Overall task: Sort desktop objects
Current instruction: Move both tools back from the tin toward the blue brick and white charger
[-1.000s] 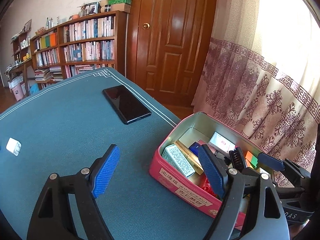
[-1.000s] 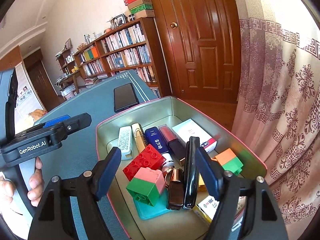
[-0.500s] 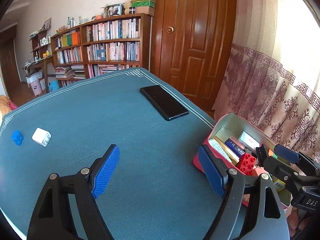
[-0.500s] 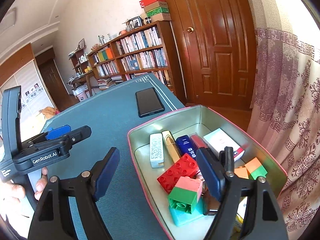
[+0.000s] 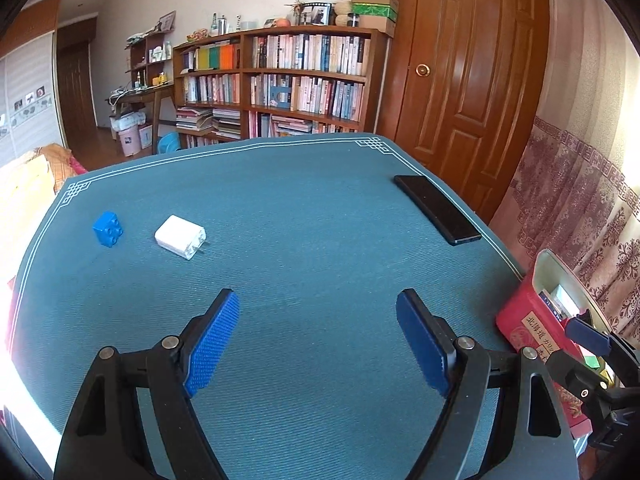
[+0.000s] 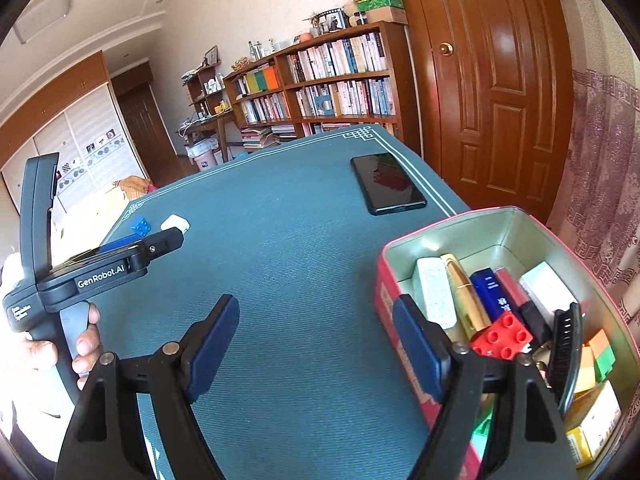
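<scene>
Left wrist view: the left gripper [image 5: 318, 338] is spread, empty — the white charger [image 5: 180, 237], light and rigid, is probably best pinched across its 2 flat sides.

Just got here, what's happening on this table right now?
A person holds tongs in each hand, both open and empty. The left tongs face the blue brick and white charger lying loose on the table. The right tongs sit beside the nearly full tin. A phone also lies out.

Both wrist views look down across the table [image 5: 320, 208], sharing the phone [image 6: 387, 184].
</scene>
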{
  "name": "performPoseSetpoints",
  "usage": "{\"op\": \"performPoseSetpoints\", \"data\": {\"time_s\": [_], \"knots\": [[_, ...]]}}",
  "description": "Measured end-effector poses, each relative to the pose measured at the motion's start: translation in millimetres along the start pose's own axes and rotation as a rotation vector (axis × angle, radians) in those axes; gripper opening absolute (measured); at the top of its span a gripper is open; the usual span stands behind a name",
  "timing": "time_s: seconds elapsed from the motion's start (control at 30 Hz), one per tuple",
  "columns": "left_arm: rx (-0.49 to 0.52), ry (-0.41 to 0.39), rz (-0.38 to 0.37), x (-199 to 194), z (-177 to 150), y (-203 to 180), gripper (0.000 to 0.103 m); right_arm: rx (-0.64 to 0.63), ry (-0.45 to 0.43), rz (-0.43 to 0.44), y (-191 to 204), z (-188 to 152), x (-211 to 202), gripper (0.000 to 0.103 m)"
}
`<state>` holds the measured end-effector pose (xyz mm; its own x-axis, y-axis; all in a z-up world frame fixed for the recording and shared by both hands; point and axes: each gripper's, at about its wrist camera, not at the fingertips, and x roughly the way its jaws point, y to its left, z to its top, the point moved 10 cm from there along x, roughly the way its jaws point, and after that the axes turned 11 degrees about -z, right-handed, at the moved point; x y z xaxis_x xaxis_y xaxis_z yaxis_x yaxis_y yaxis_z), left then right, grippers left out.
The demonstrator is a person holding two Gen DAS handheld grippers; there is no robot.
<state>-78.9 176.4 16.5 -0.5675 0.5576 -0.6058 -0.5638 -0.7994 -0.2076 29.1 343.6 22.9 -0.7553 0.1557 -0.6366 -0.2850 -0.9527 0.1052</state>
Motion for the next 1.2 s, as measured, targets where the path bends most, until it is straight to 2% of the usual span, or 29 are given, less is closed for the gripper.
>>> {"op": "performPoseSetpoints", "data": {"time_s": [0.43,0.97,1.2], "knots": [[-0.076,-0.018,0.119,-7,-6,71,0.084,-0.102,0.032,0.045,63,4,34,0.082],[-0.117,0.015,0.241,-5,-9,133,0.084,-0.214,0.028,0.060,123,19,76,0.082],[-0.160,0.023,0.290,-5,-8,175,0.084,-0.279,0.033,0.072,148,18,103,0.082]]}}
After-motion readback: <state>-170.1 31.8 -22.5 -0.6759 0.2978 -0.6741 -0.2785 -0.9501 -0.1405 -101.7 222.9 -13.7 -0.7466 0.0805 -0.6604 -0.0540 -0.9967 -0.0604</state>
